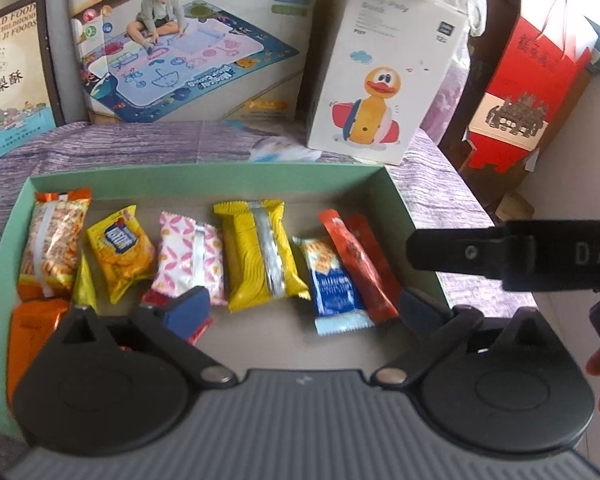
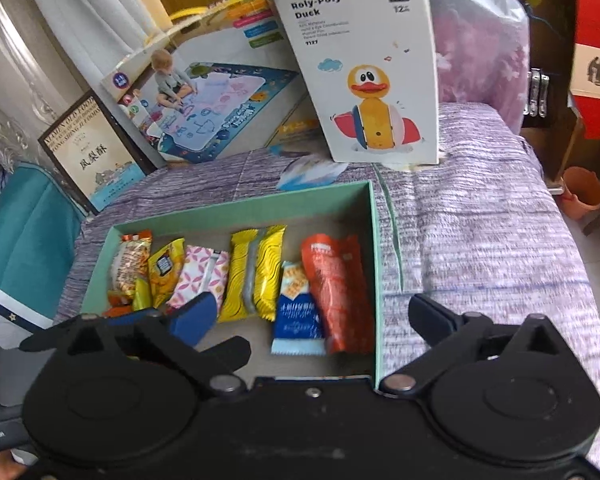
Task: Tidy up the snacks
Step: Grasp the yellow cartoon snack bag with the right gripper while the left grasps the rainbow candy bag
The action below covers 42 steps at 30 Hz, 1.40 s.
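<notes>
A green box [image 1: 396, 200] [image 2: 376, 264] holds a row of snacks: an orange peanut pack [image 1: 52, 244], a yellow cracker bag [image 1: 120, 252], a pink-patterned pack [image 1: 190, 258], a yellow wafer pack [image 1: 260, 256], a blue cracker pack [image 1: 334, 284] and a red sachet [image 1: 360, 264] [image 2: 338, 288]. My left gripper [image 1: 304, 312] is open and empty over the box's near part. My right gripper [image 2: 312, 316] is open and empty above the box's near right corner; it also shows in the left wrist view [image 1: 500, 252].
The box lies on a purple striped cloth [image 2: 480, 240]. Behind it stand a duck toy box [image 1: 384, 80], a play-mat box [image 1: 188, 52] and a pastry box [image 1: 12, 76]. A red carton [image 1: 528, 92] stands off the right edge.
</notes>
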### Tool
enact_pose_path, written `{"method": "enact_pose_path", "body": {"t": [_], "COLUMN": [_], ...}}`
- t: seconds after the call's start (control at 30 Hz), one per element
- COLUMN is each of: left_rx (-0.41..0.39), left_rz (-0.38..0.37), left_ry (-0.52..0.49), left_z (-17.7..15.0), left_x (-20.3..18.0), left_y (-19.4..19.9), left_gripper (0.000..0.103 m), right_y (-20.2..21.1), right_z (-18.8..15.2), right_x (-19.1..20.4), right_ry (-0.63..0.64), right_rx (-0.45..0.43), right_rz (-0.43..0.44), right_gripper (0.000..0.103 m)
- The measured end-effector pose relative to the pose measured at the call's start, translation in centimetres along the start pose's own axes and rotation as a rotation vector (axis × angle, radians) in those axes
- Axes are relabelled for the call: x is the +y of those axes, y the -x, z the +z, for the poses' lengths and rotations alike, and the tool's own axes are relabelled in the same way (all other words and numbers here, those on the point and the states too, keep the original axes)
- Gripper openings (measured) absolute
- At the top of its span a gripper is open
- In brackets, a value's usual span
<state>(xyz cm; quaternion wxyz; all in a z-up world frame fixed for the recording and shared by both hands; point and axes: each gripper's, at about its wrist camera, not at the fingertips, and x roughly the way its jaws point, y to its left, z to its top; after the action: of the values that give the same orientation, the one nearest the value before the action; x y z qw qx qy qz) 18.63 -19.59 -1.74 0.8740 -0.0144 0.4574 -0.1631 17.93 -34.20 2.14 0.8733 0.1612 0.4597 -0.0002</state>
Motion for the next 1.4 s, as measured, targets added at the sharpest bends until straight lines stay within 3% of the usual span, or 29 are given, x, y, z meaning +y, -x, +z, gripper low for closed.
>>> {"method": "enact_pose_path", "body": {"t": [0.43, 0.87, 1.07, 1.33, 1.4], "left_rx": [0.027, 0.1, 0.104, 0.113, 0.118], "left_rz": [0.018, 0.072, 0.08, 0.074, 0.072], "left_ry": [-0.064, -0.051, -0.035, -0.024, -0.031], "left_z": [-7.1, -12.9, -13.0, -12.8, -12.7], "left_x": [-0.3, 0.8, 1.0, 0.8, 0.4], "left_y": [5.5, 4.9, 4.0, 2.6, 2.2], "left_gripper": [0.103, 0.103, 0.103, 0.103, 0.103], "right_y": [5.1, 6.4, 5.9, 3.3, 3.0], "right_z": [-7.6, -16.3, -18.9, -19.1, -19.1], "right_x": [-0.5, -4.4, -5.0, -4.1, -3.7], "right_ry": [-0.072, -0.276, -0.317, -0.298, -0.268], "right_rx": [0.004, 0.034, 0.047, 0.051, 0.039], "right_rz": [0.019, -0.068, -0.127, -0.185, -0.206], "right_gripper": [0.103, 0.103, 0.078, 0.067, 0.055]}}
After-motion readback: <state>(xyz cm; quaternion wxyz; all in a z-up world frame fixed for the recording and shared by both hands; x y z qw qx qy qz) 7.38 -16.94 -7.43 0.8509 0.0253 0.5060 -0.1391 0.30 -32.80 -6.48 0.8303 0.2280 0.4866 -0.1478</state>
